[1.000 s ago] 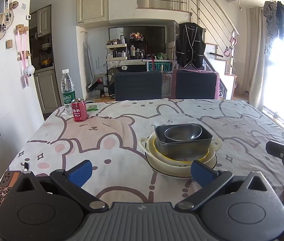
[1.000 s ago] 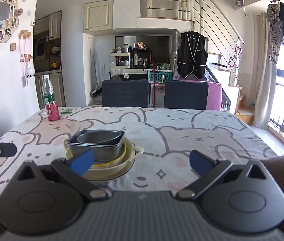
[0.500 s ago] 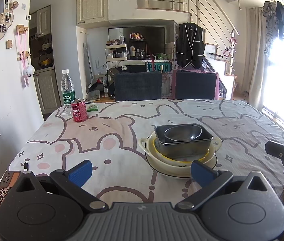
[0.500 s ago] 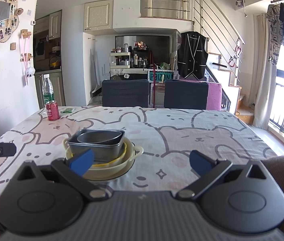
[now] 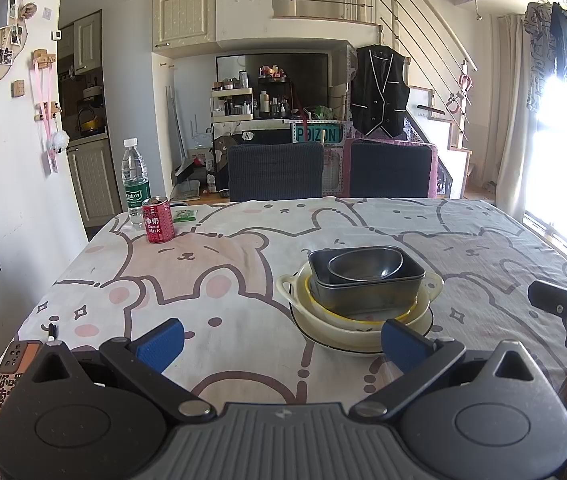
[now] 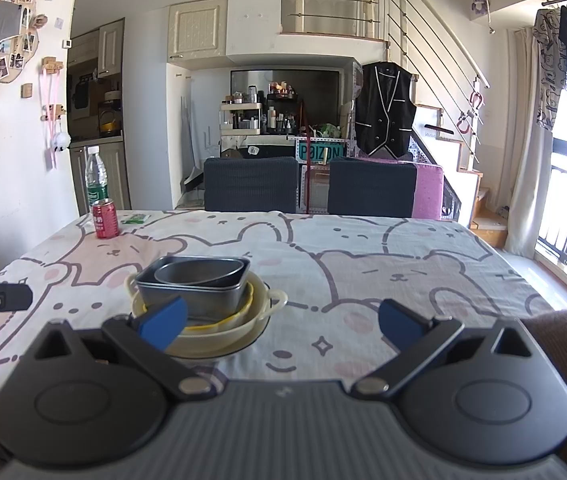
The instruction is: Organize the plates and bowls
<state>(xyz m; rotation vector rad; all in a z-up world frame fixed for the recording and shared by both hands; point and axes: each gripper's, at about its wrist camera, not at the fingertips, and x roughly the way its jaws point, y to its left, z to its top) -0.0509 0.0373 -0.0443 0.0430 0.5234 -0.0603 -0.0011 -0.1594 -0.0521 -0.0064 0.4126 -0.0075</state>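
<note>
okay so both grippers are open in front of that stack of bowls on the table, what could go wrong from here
1. The round metal bowl sits loose and slightly tilted inside the rectangular metal pan; lifting the pan could tip it out.
2. The stack rests on nested cream dishes; a sideways pull may drag them all across the tablecloth.
3. The right gripper is offset from the stack, so one finger may clip the rim.

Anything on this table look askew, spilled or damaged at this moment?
Nothing spilled or broken. The oval metal bowl sits tilted inside the rectangular metal pan, which rests on the nested cream bowls and plate. Red milk can and water bottle stand upright. Both grippers, left and right, are open and empty.
</note>
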